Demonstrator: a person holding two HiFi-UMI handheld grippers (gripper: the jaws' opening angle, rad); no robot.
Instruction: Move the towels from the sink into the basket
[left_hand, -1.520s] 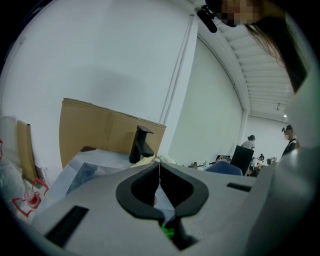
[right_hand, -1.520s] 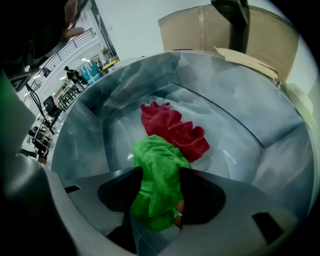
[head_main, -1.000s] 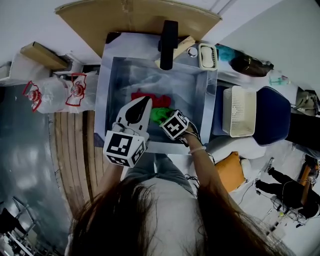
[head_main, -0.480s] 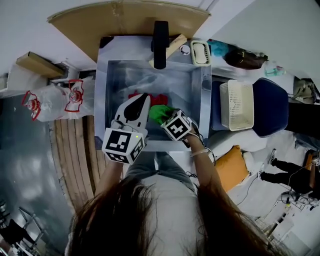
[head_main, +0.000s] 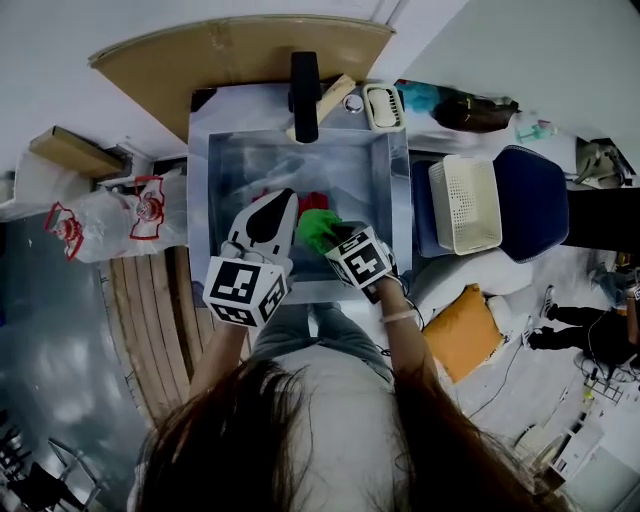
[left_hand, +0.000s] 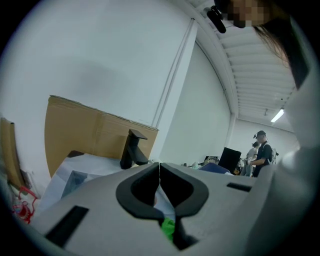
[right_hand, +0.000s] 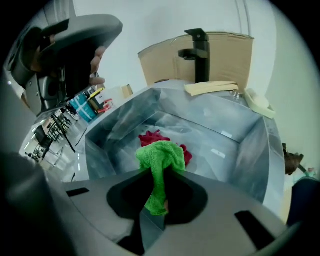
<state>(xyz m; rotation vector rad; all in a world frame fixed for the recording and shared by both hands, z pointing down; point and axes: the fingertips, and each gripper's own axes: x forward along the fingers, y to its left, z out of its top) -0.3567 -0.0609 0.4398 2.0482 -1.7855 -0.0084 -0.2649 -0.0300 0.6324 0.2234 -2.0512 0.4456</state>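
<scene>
1. Steel sink (head_main: 399, 200) with a black faucet (head_main: 304, 85) behind; white basket (head_main: 465, 205) to its right; red towel (right_hand: 150, 137) on the sink floor
2. Right tool (right_hand: 159, 175), jaws just closing, pinches the green towel (right_hand: 160, 157) above the sink; left tool (left_hand: 159, 172) is closed and empty
3. Lift clear of the rim before swinging right, so no cloth drags
</scene>
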